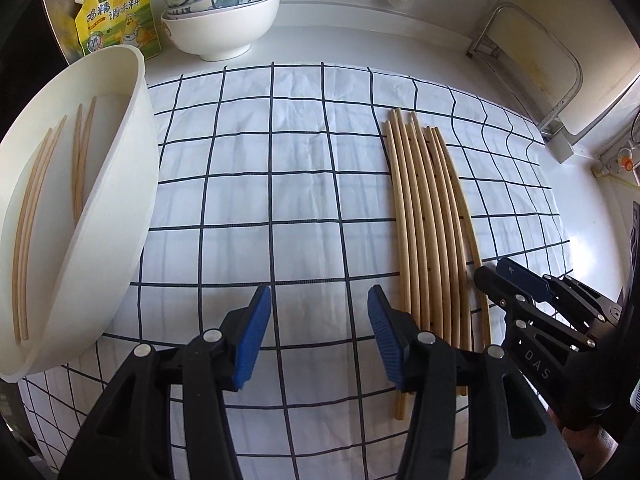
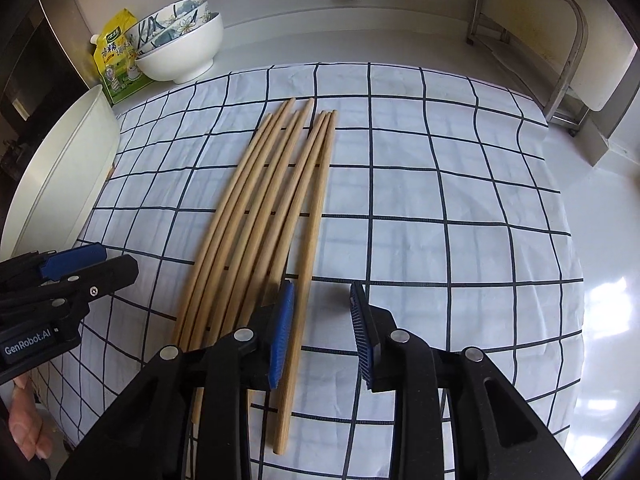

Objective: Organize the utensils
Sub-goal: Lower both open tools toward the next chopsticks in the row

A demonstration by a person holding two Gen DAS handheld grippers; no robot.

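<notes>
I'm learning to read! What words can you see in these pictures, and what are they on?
"DAS": on the right gripper, seen from the left wrist.
"GenRobot.AI": on the left gripper, seen from the right wrist.
"鸡精调味料": big characters on the yellow pouch beside the bowls.
"太太乐": seemingly the pouch's small green logo, too small to be sure.
The other small print on the pouch is too blurred to read.

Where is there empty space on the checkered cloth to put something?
Bare cloth lies between the white tub and the chopsticks, and right of them. Bowls and a packet crowd the back left corner.
</notes>
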